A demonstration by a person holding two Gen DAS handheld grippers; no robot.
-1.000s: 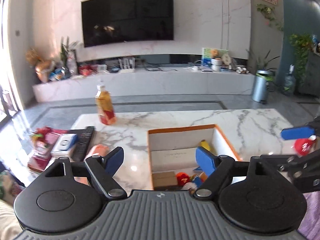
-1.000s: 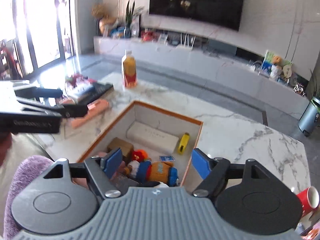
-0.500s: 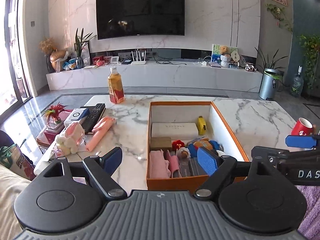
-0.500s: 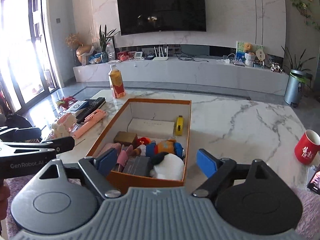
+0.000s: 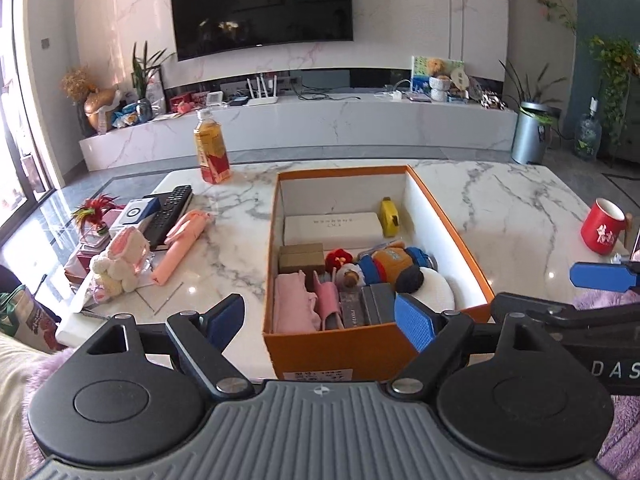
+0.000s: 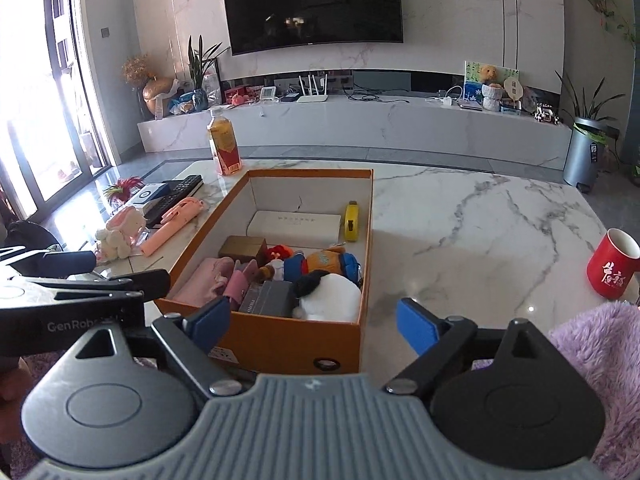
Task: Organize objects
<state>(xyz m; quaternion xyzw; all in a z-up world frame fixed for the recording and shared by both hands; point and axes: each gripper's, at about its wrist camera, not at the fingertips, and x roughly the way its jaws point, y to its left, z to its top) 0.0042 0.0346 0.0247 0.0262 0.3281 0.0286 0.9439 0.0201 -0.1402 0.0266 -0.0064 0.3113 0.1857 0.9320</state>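
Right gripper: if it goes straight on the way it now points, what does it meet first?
Most likely the orange box: its near wall lies between the open fingers of the right gripper. Depth is unclear.

A dark television point(image 5: 262, 6) is mounted on a pale marble wall point(image 6: 460, 12) above a long low marble cabinet point(image 6: 400, 124). Grey floor point(image 5: 340, 155) is seen beyond the white marble counter point(image 6: 480, 216). Daylight is admitted through tall windows point(image 6: 36, 92) at the left.

Left gripper point(image 5: 320, 320) hangs wide open before the orange box point(image 5: 340, 348). Red mug point(image 5: 603, 226) stands far right on the marble table point(image 5: 500, 200).
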